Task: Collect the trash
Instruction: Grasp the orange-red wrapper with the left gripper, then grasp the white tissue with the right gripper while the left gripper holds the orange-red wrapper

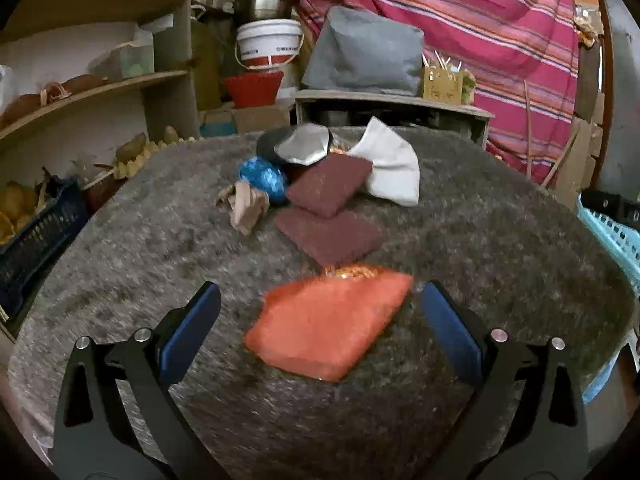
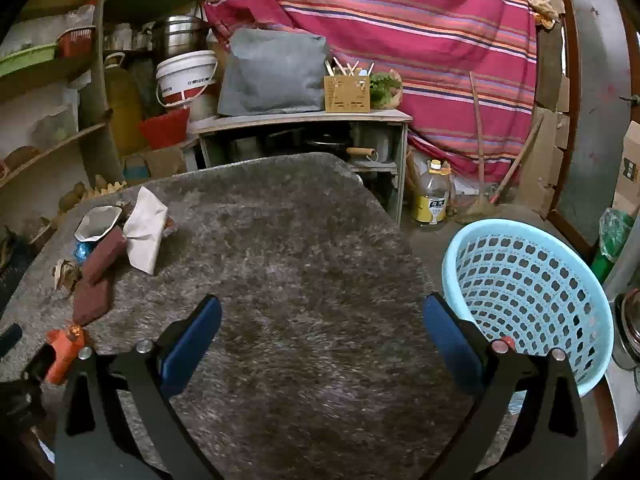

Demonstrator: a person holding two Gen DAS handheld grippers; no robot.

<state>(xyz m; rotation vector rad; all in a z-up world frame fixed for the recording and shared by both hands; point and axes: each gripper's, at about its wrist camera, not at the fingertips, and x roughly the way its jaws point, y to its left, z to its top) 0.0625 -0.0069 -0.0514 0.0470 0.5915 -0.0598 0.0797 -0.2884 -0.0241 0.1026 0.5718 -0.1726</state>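
An orange snack packet (image 1: pixel 328 326) lies on the grey shaggy table cover (image 1: pixel 160 248), between the wide-apart fingers of my left gripper (image 1: pixel 320 312), which is open and just above it. Beyond it lie two maroon packets (image 1: pixel 330 224), a white packet (image 1: pixel 394 168), a silver-lined wrapper (image 1: pixel 306 146), a blue crumpled wrapper (image 1: pixel 264 178) and a brown paper scrap (image 1: pixel 244 204). My right gripper (image 2: pixel 322 320) hangs open over bare cover (image 2: pixel 300 260), with the same trash pile (image 2: pixel 116 240) far to its left. A light blue perforated basket (image 2: pixel 528 292) stands at the table's right edge.
Wooden shelves (image 1: pixel 80 92) with clutter and a dark crate (image 1: pixel 36 240) stand to the left. Behind the table are a low bench (image 2: pixel 304 118) with a grey cushion (image 2: pixel 276 72), a white bucket (image 2: pixel 186 76) and a striped pink cloth (image 2: pixel 420 32). An oil bottle (image 2: pixel 434 194) sits on the floor.
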